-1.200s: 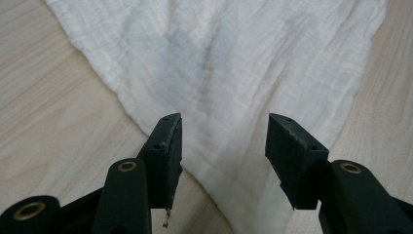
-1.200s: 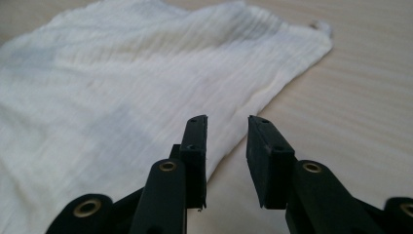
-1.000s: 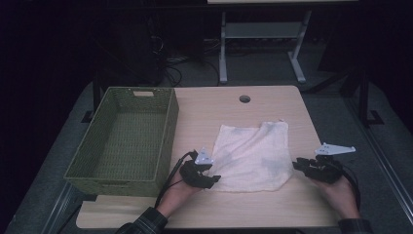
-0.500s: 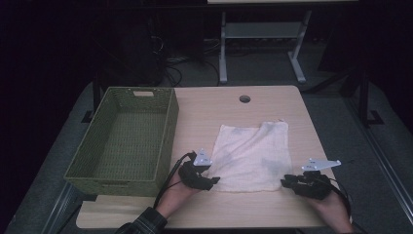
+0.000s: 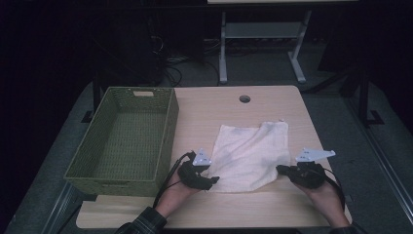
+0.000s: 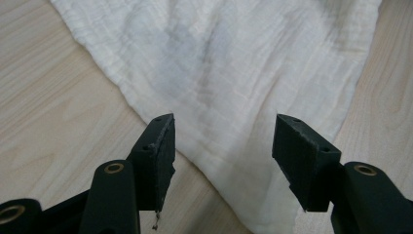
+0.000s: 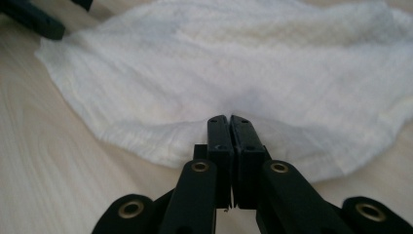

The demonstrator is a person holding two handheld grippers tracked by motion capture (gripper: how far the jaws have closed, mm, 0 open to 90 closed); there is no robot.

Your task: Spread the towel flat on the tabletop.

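A white cloth [image 5: 252, 155] lies spread and slightly rumpled on the light wooden counter [image 5: 214, 107], just beside the right wall of the green woven basket [image 5: 124, 138] that stands on the counter's left part. The left gripper [image 5: 213, 180] rests at the cloth's near left corner, between that corner and the basket; in the left gripper view its fingers [image 6: 158, 151] are spread wide, one on each side of the cloth's [image 6: 229, 73] pointed corner, and clamp nothing. The right gripper [image 5: 280, 168] sits at the cloth's near right edge, on the side away from the basket. In the right gripper view its fingers [image 7: 220, 139] are pressed together with their tips at the cloth's [image 7: 253, 63] raised hem; whether any fabric is caught between them cannot be told. A round cable hole [image 5: 244, 99] marks the counter beyond the cloth's far edge.
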